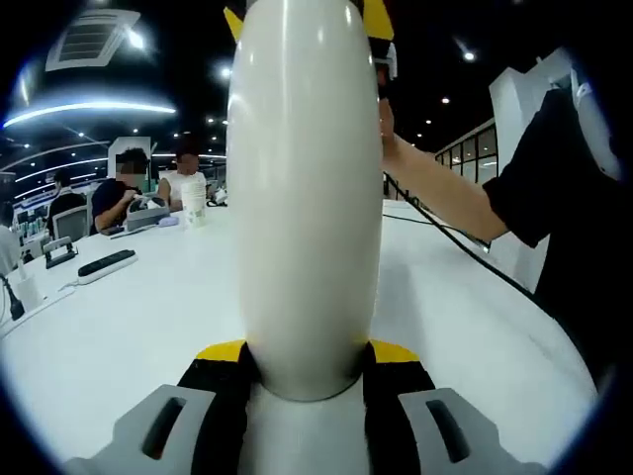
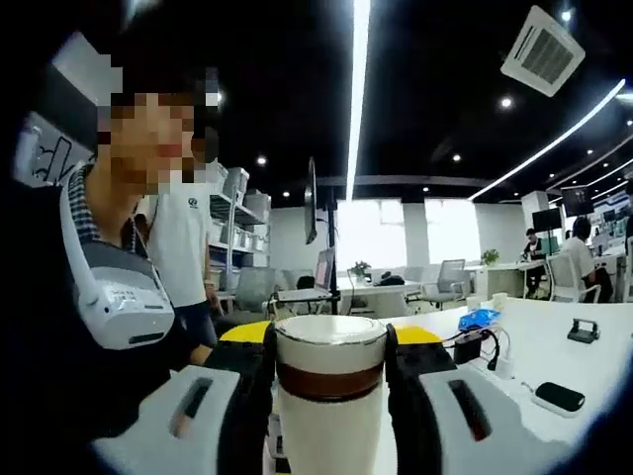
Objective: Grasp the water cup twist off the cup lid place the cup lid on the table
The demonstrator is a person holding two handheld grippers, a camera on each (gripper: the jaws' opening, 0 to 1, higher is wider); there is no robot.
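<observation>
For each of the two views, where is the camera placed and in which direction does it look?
Left gripper view: rides on the left gripper, faces along the white water cup over the table; the person's arm shows.
Right gripper view: rides on the right gripper, faces the cup lid and the office; the person's torso shows.
Shared: the cup, the table.

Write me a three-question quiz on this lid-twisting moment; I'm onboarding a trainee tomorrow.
1. True or false: the left gripper is closed around the tall glossy white cup body.
2. What do the right gripper jaws flank? A) the cup's white lid end with its brown band B) a black remote C) a blue packet
3. Fill in: the cup is held above a white ____.

Key: 1 true; 2 A; 3 table.
</observation>
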